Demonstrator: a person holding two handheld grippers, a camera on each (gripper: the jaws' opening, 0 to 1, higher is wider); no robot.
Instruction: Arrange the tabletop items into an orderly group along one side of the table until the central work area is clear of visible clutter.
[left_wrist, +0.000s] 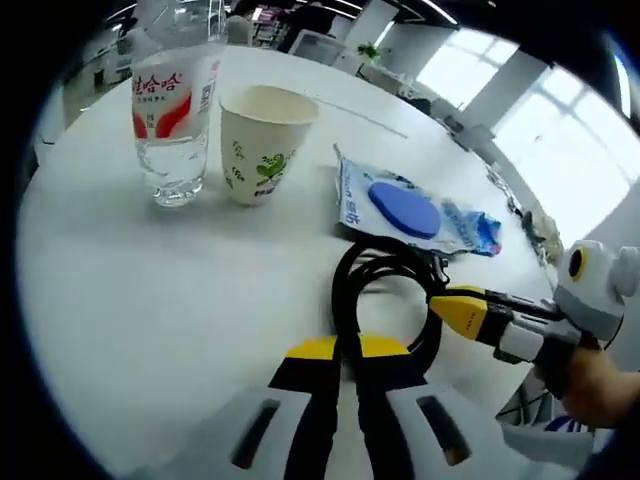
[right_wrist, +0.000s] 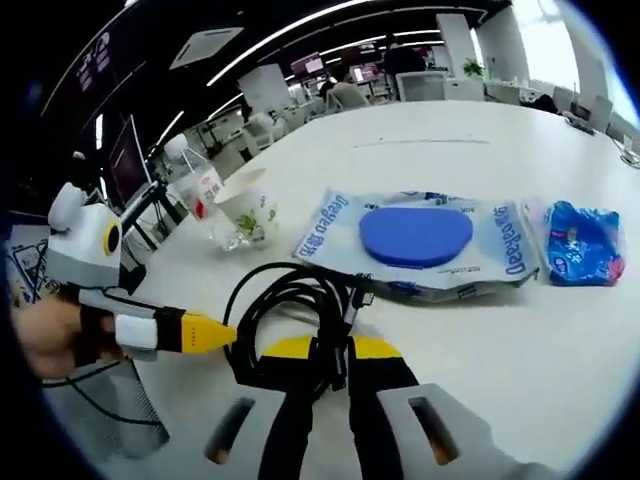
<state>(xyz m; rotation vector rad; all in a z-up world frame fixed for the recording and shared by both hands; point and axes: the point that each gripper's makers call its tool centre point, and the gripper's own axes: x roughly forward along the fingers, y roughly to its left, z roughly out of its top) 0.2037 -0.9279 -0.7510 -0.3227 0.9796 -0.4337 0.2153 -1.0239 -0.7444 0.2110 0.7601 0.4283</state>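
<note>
Now, through the left gripper view, I have a water bottle (left_wrist: 177, 105) far left on the white table (left_wrist: 120, 300), its top cut off; the red-and-white label carries Chinese characters I cannot read. Just beside it stands a paper cup (left_wrist: 262, 143) with a green print. Further right lies a wipes packet (left_wrist: 395, 205) with a blue oval lid, and a crumpled blue wrapper (left_wrist: 482, 232) at its end.

My left gripper (left_wrist: 348, 350) has its jaws pressed together on the black cable (left_wrist: 372, 268), whose coil loops ahead of the yellow tips. My right gripper (left_wrist: 450, 305) enters from the right, touching the coil.

In the right gripper view, its jaws (right_wrist: 330, 350) likewise pinch the cable. The packet reads "Deeyeo"; smaller print is illegible.
</note>
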